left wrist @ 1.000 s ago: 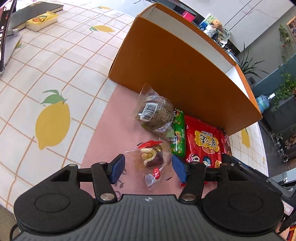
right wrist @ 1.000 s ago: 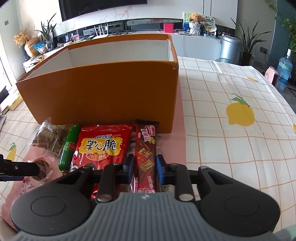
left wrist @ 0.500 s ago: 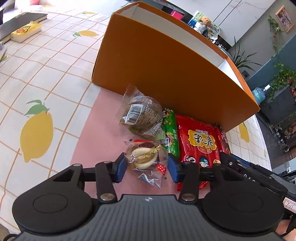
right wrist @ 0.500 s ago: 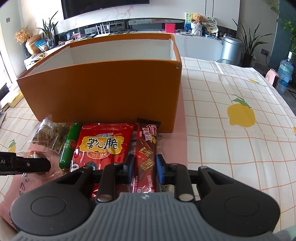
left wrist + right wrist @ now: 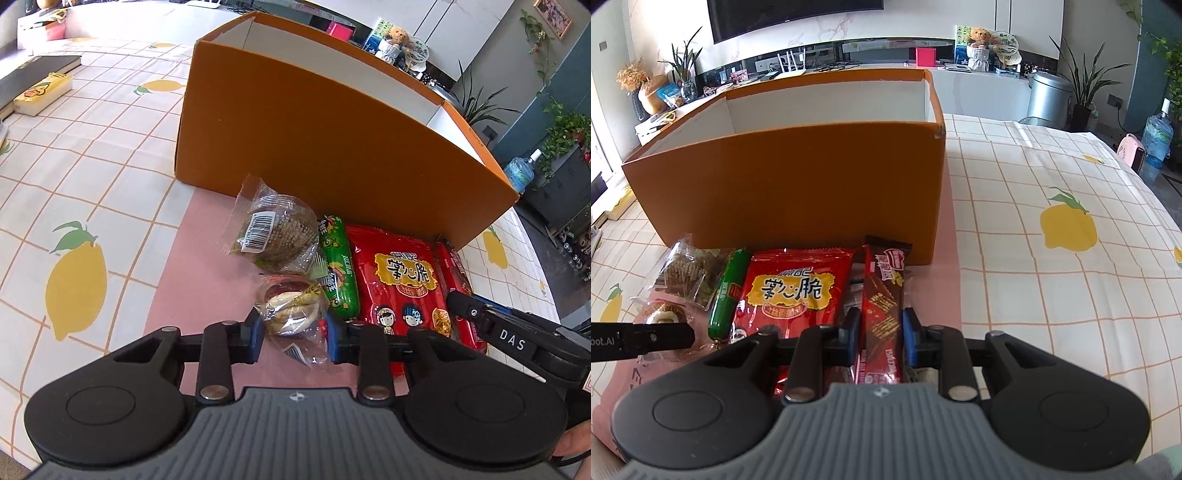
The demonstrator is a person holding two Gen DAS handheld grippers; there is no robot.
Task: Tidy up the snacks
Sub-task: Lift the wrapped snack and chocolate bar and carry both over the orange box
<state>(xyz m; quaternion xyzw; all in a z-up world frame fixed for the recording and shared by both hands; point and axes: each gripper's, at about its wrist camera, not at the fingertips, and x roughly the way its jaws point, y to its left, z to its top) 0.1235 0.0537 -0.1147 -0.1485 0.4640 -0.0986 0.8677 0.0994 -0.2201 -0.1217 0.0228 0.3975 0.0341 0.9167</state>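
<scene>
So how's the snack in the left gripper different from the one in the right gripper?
The pastry in the left gripper is round, pale and in a clear wrapper; the wafer bar in the right gripper is long, flat and in a printed red wrapper. Both are clamped between blue pads in front of the orange box.

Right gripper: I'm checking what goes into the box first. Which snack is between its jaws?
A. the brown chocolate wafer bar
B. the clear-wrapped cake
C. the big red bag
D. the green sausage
A: in the right wrist view the right gripper has its jaws closed on the sides of the chocolate wafer bar, beside the big red bag.
</scene>
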